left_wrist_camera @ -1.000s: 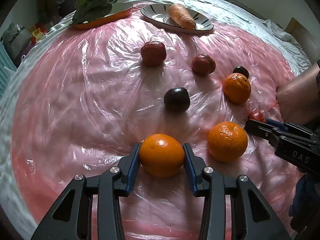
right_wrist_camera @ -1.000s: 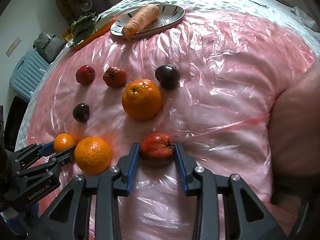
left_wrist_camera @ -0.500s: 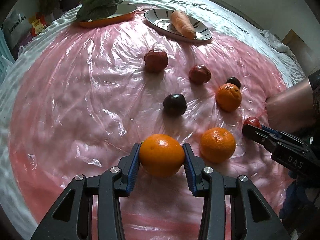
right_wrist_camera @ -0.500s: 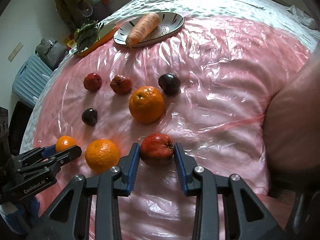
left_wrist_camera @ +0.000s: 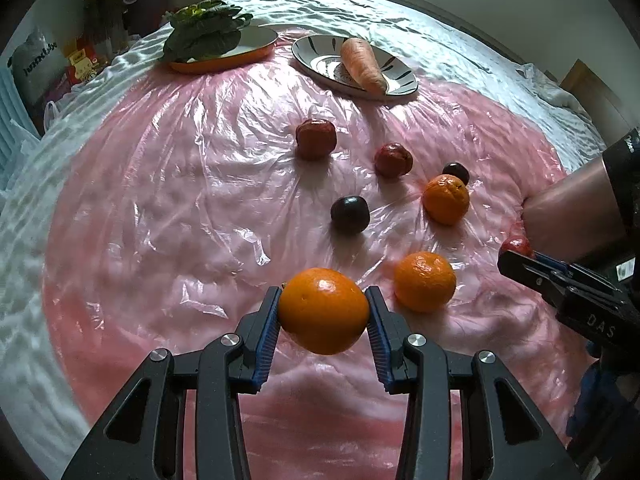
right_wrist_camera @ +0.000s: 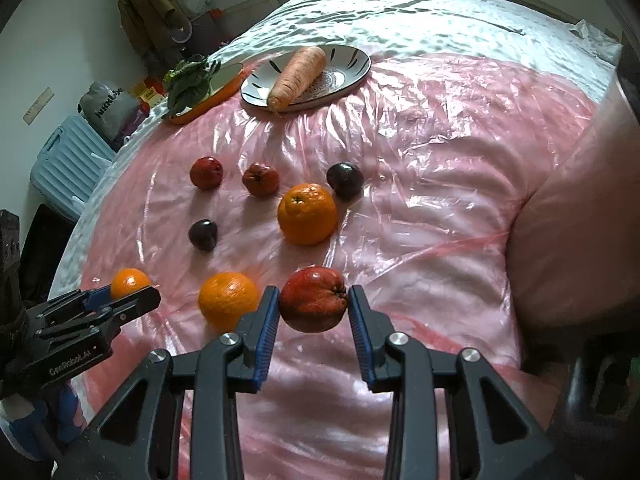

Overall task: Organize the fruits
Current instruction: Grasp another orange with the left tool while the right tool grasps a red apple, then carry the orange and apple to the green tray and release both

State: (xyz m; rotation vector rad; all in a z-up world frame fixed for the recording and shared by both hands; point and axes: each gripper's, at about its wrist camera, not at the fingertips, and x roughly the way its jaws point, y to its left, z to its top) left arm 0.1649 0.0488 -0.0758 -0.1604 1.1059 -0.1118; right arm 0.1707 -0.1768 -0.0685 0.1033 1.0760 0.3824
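My left gripper is shut on an orange and holds it just above the pink plastic sheet. In the right wrist view, my right gripper is shut on a red apple, also lifted off the sheet. Between them lies a second orange, and a third orange sits farther back. Two dark plums and two red apples lie loose beyond.
At the far edge stand a striped plate with a carrot and an orange dish with leafy greens. A person's forearm fills the right side. A blue suitcase stands beyond the table on the left.
Both grippers have risen with their fruit still held. The orange and the red apple now hang off the sheet, and the loose fruit looks smaller and farther away.
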